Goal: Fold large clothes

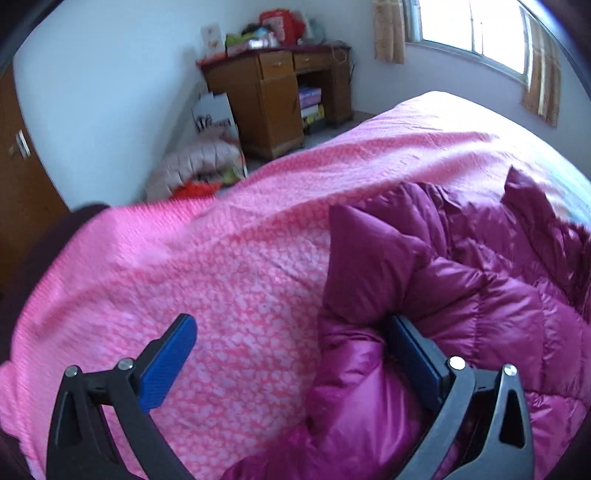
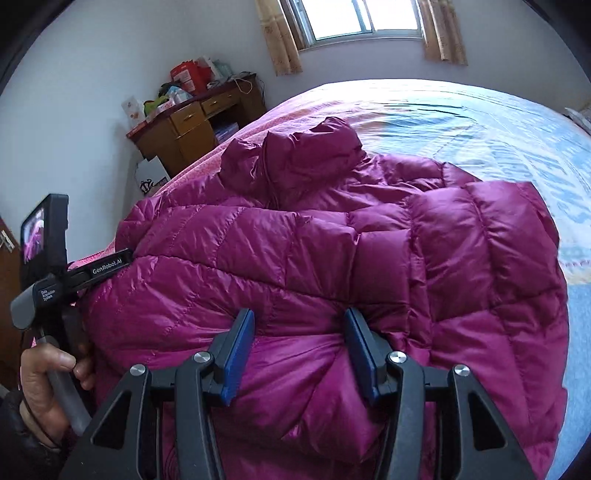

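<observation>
Both grippers meet a magenta puffer jacket (image 2: 332,236) lying on the bed's pink bedspread (image 1: 221,258): the left gripper (image 1: 291,339) gapes wide, one finger (image 1: 413,350) pressed into a sleeve; the right gripper (image 2: 295,343) sits partly open around bunched quilting. Behind, a cluttered wooden desk (image 1: 273,96) stands beside the curtained window (image 2: 362,18).

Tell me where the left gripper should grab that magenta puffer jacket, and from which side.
Take the puffed edge of the jacket nearest the left gripper, probably a sleeve or side hem, coming in low from the bare pink bedspread side. That edge bulges up in a thick fold that open jaws could straddle; the quilted middle lies too broad and flat to pinch.
</observation>
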Demonstrator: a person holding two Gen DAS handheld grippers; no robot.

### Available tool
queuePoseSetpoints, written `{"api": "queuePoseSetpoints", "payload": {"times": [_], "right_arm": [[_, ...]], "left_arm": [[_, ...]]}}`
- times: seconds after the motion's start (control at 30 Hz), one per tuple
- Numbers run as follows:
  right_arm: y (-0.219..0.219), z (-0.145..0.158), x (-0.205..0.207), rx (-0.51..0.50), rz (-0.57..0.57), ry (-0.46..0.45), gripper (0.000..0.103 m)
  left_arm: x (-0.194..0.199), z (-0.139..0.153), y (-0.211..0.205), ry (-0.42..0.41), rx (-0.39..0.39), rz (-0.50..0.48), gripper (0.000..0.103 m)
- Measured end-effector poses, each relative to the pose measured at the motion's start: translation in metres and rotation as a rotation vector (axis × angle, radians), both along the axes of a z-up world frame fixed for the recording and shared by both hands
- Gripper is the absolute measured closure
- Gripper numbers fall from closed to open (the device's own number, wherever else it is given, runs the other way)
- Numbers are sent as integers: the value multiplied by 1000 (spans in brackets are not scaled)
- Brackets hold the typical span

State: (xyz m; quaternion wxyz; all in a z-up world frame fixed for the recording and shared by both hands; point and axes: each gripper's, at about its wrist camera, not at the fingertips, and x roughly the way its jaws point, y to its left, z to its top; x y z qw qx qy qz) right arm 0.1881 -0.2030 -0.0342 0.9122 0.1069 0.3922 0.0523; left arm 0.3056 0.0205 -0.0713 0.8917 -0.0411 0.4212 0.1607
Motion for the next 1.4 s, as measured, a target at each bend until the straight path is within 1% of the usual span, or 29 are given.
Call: {"api": "queuePoseSetpoints", "payload": {"times": [0.07, 0.1, 0.23, 0.27, 0.3, 0.33, 0.47, 0.53, 0.57, 0.67, 0.73, 0.8, 0.87, 0.93, 0.97, 1.03, 1.07, 1.1, 1.13, 1.2, 1.27, 1.3, 1.33, 1.4], "right_arm": [[0, -3, 5, 7, 7, 1, 50], [-1, -3, 5, 14, 8, -1, 50], [-2, -3, 5, 37, 8, -9, 49], [-3, -3, 6, 37, 7, -10, 49], [-3, -3, 5, 36, 7, -11, 49], [-3, -3, 5, 37, 7, -12, 49], [-6, -2, 1, 58, 6, -21, 49], [-11, -2, -1, 91, 7, -29, 48], [-13, -3, -1, 101, 7, -30, 48], [-14, -3, -1, 109, 4, -28, 48], [-12, -3, -1, 98, 4, -18, 48], [-10, 1, -2, 82, 15, 2, 48], [-12, 11, -3, 92, 35, 26, 48], [-19, 30, -2, 138, 61, 9, 48], [-23, 41, 1, 140, 65, -4, 48], [-37, 67, 16, 123, 43, -7, 47], [-44, 74, 24, 132, 30, 3, 45], [-52, 80, 36, 154, 9, 19, 43], [-64, 85, 53, 199, -11, 42, 40], [-79, 87, 80, 270, -39, 79, 40], [-87, 85, 110, 307, -69, 105, 40], [-89, 82, 124, 327, -76, 117, 40], [-89, 78, 139, 338, -80, 134, 40], [-80, 65, 167, 313, -80, 186, 40]], "left_arm": [[4, -4, 5, 15, -15, 18, 0], [6, -5, 5, 18, -10, 24, 0], [6, -5, -5, 19, 87, 33, 0], [6, -4, -6, 17, 93, 33, 0], [9, -4, -6, 16, 83, 32, 0], [7, -4, 0, 11, 48, 27, 0], [-11, 0, 21, 7, -118, -20, 0], [-26, 4, 30, 2, -152, -34, 0], [-29, 7, 29, -1, -154, -42, 0], [-48, 24, 22, -28, -127, -99, 0], [-54, 40, 14, -62, -93, -155, 0], [-57, 59, 3, -113, -47, -208, 0], [-52, 76, -8, -152, -11, -258, 0], [-38, 88, -18, -173, 1, -300, 0], [-28, 94, -25, -172, 4, -319, 0], [-9, 101, -37, -158, -1, -347, 0], [2, 105, -43, -153, -8, -362, 0], [10, 109, -50, -152, -14, -374, 0], [23, 113, -59, -141, -24, -388, 0], [37, 116, -70, -128, -25, -389, 0], [54, 115, -82, -124, -25, -388, 0], [61, 113, -86, -109, -29, -384, 0], [69, 109, -90, -92, -38, -380, 0], [80, 102, -94, -58, -60, -373, 0]]}}
